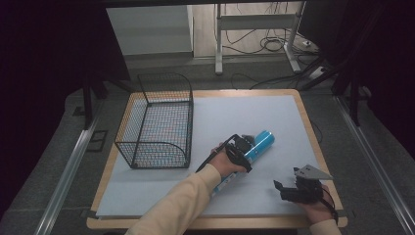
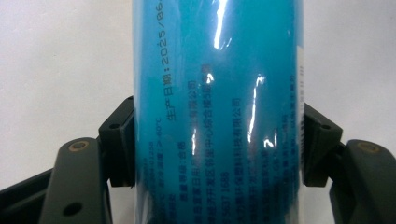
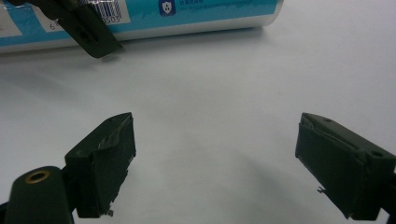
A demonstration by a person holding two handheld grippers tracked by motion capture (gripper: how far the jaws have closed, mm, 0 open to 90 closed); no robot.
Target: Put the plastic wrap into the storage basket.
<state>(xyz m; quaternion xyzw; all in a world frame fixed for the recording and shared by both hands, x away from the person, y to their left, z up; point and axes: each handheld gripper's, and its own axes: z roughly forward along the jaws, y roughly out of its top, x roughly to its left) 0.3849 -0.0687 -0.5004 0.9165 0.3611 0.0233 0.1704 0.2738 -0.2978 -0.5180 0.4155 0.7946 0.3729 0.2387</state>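
— Two grippers are at work, so start with the nearer one: what is the right gripper [image 1: 288, 188] doing?

— It rests at the near right corner of the table [image 1: 303, 122], jaws spread wide with nothing between them. In its own view the grey mat shows bare between the pads, and the can lies farther off.

— And the left gripper [image 1: 241, 147]?

— A little farther in, near the middle of the mat. Its jaws are clamped on the blue can [image 2: 217, 112], one pad against each side of the body. In the high view the blue can [image 1: 254, 147] lies on its side, slanting away to the right, well apart from the wire basket.

— So which step is this?

— I judge it to be the grasp, just made; I cannot tell whether the can has left the mat yet.

— What comes next?

— Probably a lift and a carry to the wire basket [image 1: 159, 122], which stands farther back on the left side of the table. That calls for raising the can above the rim before swinging left, then lowering it inside. The glossy film may be slippery, so the squeeze should hold firm.
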